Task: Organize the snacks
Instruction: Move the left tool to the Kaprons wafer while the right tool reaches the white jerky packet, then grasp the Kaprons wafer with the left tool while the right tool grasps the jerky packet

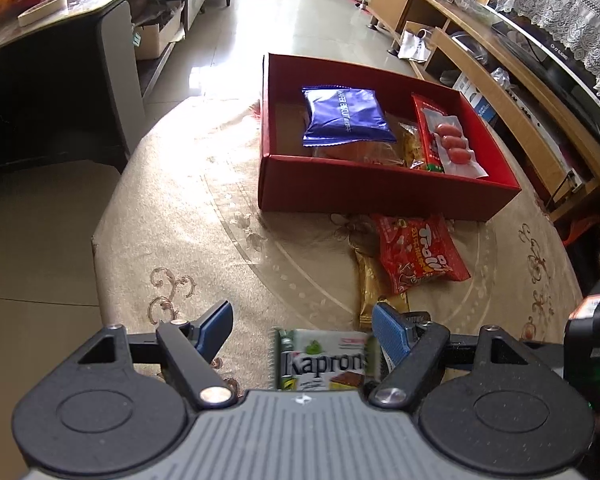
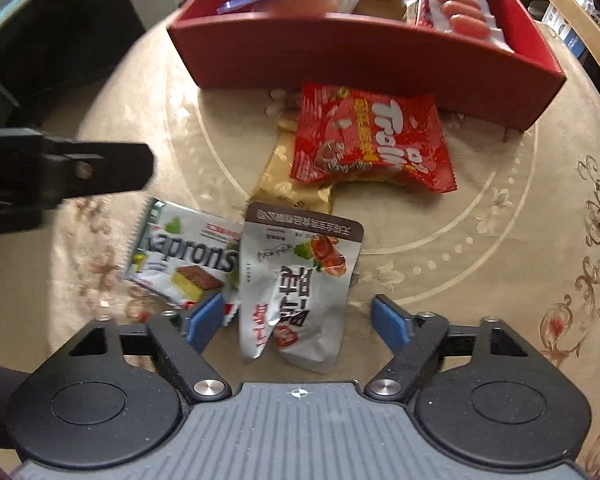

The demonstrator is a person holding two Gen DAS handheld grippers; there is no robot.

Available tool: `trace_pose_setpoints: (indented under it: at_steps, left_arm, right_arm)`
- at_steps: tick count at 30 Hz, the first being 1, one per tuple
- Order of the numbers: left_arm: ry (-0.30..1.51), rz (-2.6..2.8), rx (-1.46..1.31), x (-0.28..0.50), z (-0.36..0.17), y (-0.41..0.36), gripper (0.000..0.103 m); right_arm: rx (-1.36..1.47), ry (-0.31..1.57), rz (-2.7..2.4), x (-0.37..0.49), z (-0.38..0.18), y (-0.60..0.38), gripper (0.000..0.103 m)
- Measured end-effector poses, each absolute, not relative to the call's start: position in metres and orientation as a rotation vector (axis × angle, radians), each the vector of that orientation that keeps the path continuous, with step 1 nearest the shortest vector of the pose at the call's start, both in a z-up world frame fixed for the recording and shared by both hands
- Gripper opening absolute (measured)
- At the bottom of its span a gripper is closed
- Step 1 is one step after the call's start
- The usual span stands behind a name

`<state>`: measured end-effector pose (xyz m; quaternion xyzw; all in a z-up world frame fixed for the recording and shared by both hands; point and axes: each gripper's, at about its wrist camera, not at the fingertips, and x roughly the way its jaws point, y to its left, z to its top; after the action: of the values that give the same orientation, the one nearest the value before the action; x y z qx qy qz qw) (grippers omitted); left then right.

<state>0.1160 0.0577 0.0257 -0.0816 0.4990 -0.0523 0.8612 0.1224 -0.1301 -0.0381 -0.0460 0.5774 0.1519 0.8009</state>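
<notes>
Right gripper pitched steeply down, fingers released, straddling silver pouch; my left gripper released over Kaprons pack.

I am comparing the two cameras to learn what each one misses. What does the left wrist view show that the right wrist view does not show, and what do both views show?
Only the left wrist view shows the tiled floor, the wooden shelf unit and the left gripper, its jaws open above the Kaprons packet.

Only the right wrist view shows the white pouch, which lies between the open jaws of the right gripper.

Both show the red box, the blue packet, the sausage pack, the red Trolli bag and the gold packet.
</notes>
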Motion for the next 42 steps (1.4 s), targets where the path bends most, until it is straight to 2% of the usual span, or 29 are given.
trace_pose_setpoints:
  at_steps: [1, 3, 10, 18, 19, 22, 26, 31, 39, 42]
  left_arm:
    - [1.050, -0.118, -0.170, 0.116, 0.025, 0.058, 0.073]
    - [1.059, -0.143, -0.164, 0.116, 0.023, 0.057, 0.073]
    - [1.119, -0.287, -0.070, 0.112, 0.011, 0.045, 0.073]
    - [1.176, -0.493, 0.234, 0.104, -0.016, -0.013, 0.073]
    - [1.177, -0.496, 0.273, 0.103, -0.020, -0.019, 0.076]
    - [1.136, -0.491, 0.399, 0.100, -0.027, -0.031, 0.076]
    - [1.193, -0.460, 0.362, 0.101, -0.037, -0.025, 0.075]
    - [1.215, -0.430, 0.304, 0.087, -0.036, -0.022, 0.071]
    - [1.215, -0.368, 0.258, 0.103, -0.038, -0.031, 0.073]
    - [1.210, -0.356, 0.271, 0.104, -0.038, -0.033, 0.073]
  right_arm:
    - [-0.097, 1.234, 0.337, 0.123, -0.036, -0.129, 0.080]
    - [-0.102, 1.231, 0.367, 0.123, -0.032, -0.130, 0.063]
    - [-0.207, 1.235, 0.390, 0.099, -0.026, -0.151, 0.062]
    - [-0.235, 1.235, 0.322, 0.093, -0.030, -0.194, 0.064]
    - [-0.223, 1.237, 0.324, 0.094, -0.030, -0.196, 0.064]
    - [-0.223, 1.237, 0.330, 0.096, -0.027, -0.199, 0.064]
    - [-0.225, 1.238, 0.328, 0.093, -0.030, -0.201, 0.063]
    - [-0.230, 1.244, 0.303, 0.096, -0.037, -0.202, 0.067]
    - [-0.199, 1.238, 0.277, 0.100, -0.043, -0.206, 0.089]
    - [-0.187, 1.230, 0.272, 0.100, -0.046, -0.209, 0.093]
